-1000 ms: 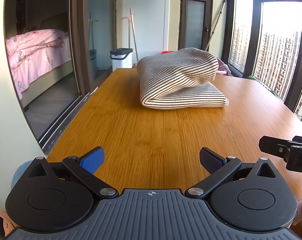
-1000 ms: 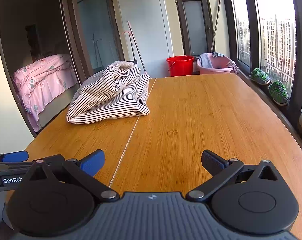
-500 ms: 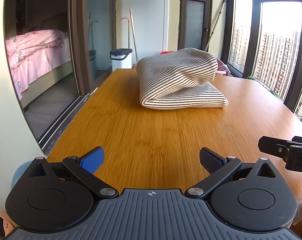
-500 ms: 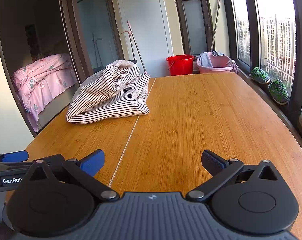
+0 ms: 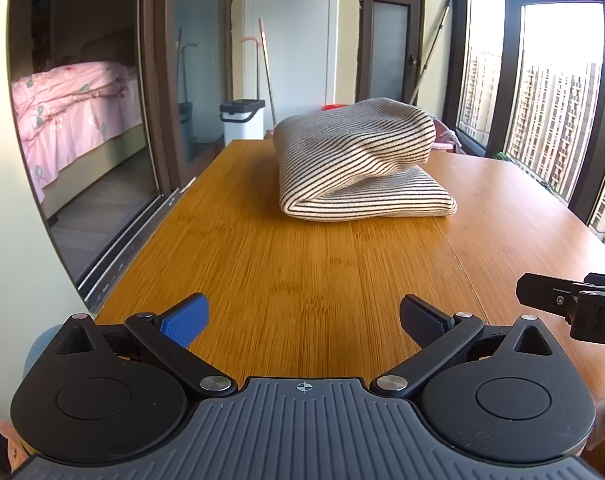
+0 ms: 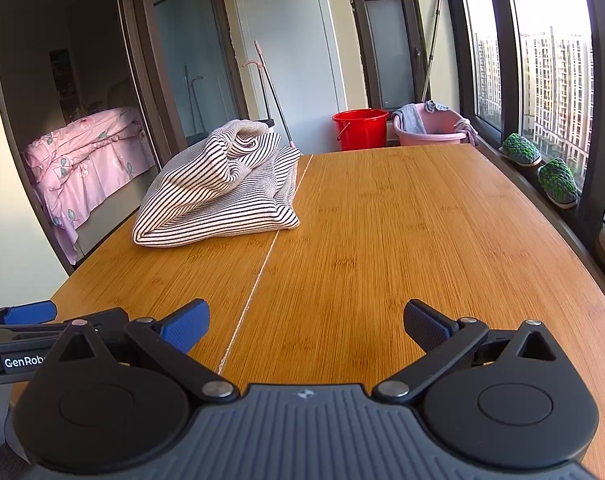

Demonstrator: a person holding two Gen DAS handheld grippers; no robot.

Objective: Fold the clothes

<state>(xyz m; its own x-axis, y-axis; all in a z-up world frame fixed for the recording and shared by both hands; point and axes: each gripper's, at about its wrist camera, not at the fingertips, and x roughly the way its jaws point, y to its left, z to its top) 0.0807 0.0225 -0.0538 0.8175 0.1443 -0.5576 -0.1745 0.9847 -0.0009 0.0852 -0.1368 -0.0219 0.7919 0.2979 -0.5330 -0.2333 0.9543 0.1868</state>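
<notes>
A striped cream-and-black garment lies folded in a bundle on the wooden table, far ahead of both grippers; it also shows in the right wrist view, left of the table's seam. My left gripper is open and empty, low over the near table edge. My right gripper is open and empty too, beside the left one. The right gripper's finger shows at the right edge of the left wrist view.
A red bucket and a pink basin with cloths stand beyond the table's far end. Windows run along the right side, with two green slippers on the sill. A glass door and a pink bed are to the left.
</notes>
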